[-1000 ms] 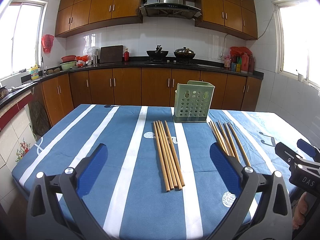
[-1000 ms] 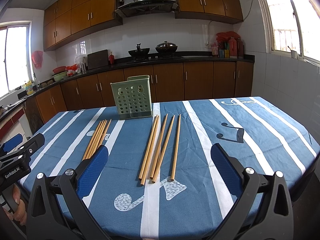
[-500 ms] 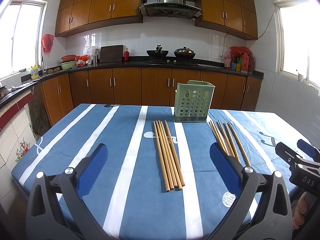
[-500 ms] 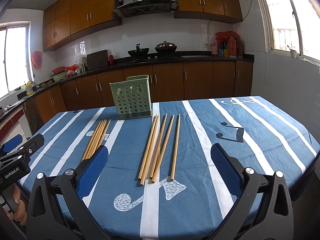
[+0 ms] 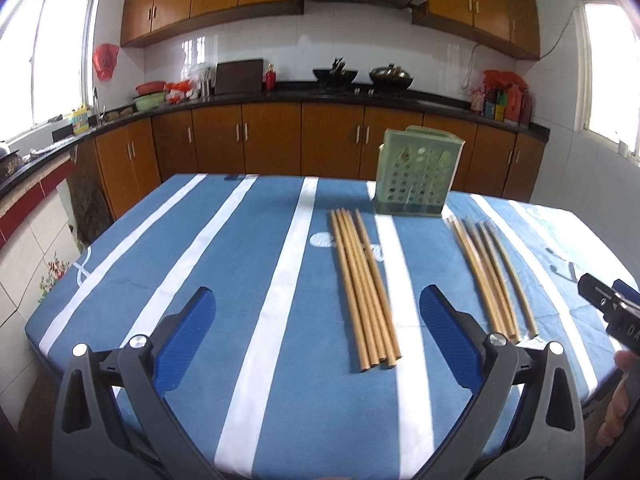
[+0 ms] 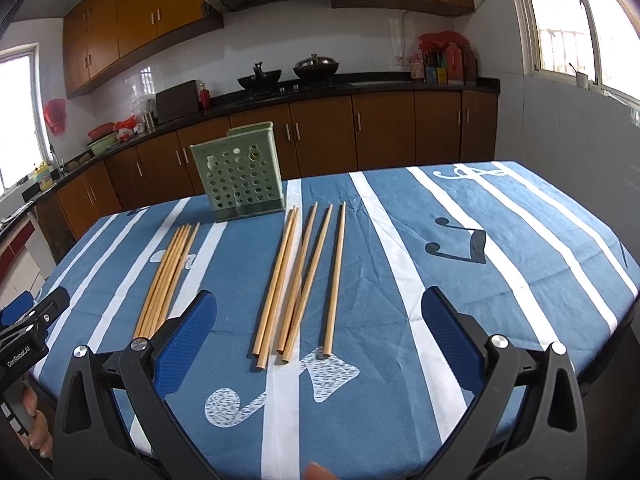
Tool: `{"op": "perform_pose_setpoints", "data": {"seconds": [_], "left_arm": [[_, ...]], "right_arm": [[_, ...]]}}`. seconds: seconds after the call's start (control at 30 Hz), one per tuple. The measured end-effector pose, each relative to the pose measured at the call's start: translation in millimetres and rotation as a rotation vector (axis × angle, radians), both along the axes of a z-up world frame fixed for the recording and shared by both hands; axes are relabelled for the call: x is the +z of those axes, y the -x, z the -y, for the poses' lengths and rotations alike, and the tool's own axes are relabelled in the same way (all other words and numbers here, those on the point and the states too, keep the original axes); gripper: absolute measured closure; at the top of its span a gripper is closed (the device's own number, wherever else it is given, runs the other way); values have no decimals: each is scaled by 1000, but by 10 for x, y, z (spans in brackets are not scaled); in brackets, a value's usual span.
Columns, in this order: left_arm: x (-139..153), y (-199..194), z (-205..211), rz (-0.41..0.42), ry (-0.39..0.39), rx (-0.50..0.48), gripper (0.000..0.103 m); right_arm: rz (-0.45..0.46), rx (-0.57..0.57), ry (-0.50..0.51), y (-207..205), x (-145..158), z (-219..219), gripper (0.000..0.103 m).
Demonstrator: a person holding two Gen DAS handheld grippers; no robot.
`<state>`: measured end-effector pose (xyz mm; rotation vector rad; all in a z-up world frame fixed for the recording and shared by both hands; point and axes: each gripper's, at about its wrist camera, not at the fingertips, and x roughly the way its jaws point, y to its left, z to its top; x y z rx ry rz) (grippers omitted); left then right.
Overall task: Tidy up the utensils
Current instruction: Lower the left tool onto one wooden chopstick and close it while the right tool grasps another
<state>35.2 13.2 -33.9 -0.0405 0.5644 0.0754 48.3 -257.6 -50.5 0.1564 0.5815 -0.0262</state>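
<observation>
Covering the whole work surface, item one: table in a blue cloth with white stripes and music-note prints; soft fabric, likely to ruck if a tool drags across it.

Item two: green holder, a perforated plastic caddy standing upright at the far middle of the table, apparently the destination for the sticks. Judged light and easily tipped or pushed; nothing seen inside it.

Item three: left gripper, blue-padded fingers spread wide, holding nothing, hovering over the near edge of the table.

Item four: right gripper, likewise spread wide and empty, hovering at the near edge, its gap lined up roughly with the loose sticks.

Item five: left bundle of chopsticks, about five pieces lying tight together, near ends flush, pointing toward the holder.

Item six: right group of chopsticks, five pieces, two touching and three fanned apart, just right of the holder's base.

Handling notes, as judgement: the sticks look like bamboo or wood, light, stiff, thin and round, so prone to roll and to slip from a pinch. Best taken across the shaft near the middle or the thicker near end, with the pads closing square to the shaft. The fanned pieces would probably need single picks; the tight bundle might be gathered several at a time.
</observation>
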Motion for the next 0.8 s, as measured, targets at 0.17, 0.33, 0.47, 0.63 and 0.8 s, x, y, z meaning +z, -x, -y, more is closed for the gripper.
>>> {"op": "perform_pose_setpoints", "data": {"seconds": [0.17,0.33,0.47,0.63,0.8], "left_arm": [[-153,-251,-229,-123,91,27,4],[-198,-455,-334,-161,107,24,4],[-239,-628,-279,-185,80,-3,12],[-410,-873,-175,-259,59,-55,42],[-554,-1033,-80,-316,69,-117,60]], "right_arm": [[-151,-20,-10,-472,-207,92,30],[-252,-16,-14,-837,-423,106,49],[-303,-5,13,-983,-576,62,57],[-291,-21,57,-993,-640,55,76],[-291,-29,44,-1021,-632,128,81]]}}
